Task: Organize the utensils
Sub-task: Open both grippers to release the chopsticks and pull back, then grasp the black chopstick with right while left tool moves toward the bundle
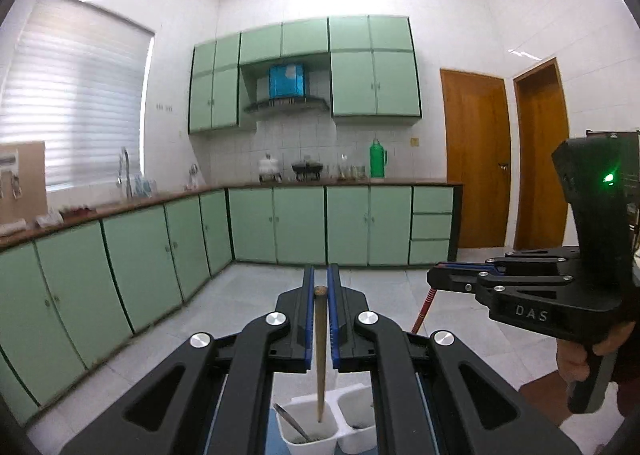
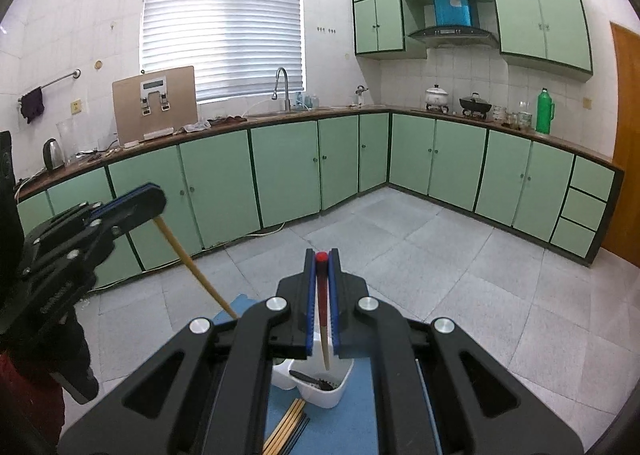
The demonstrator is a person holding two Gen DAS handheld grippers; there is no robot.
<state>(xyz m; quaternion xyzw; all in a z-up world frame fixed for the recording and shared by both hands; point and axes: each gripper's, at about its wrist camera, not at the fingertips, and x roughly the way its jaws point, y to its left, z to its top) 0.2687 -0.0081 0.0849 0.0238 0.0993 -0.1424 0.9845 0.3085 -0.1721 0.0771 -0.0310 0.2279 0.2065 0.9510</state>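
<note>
My left gripper is shut on a plain wooden chopstick that hangs down into the left cup of a white two-cup holder, where a metal utensil leans. My right gripper is shut on a red-topped chopstick whose tip hangs over a cup of the same holder, with a dark utensil inside. The left gripper with its chopstick shows at the left of the right wrist view; the right gripper shows at the right of the left wrist view.
Loose wooden and dark chopsticks lie on a blue mat in front of the holder. Green base cabinets run along the walls under a brown counter with a sink tap. Grey tiled floor lies beyond.
</note>
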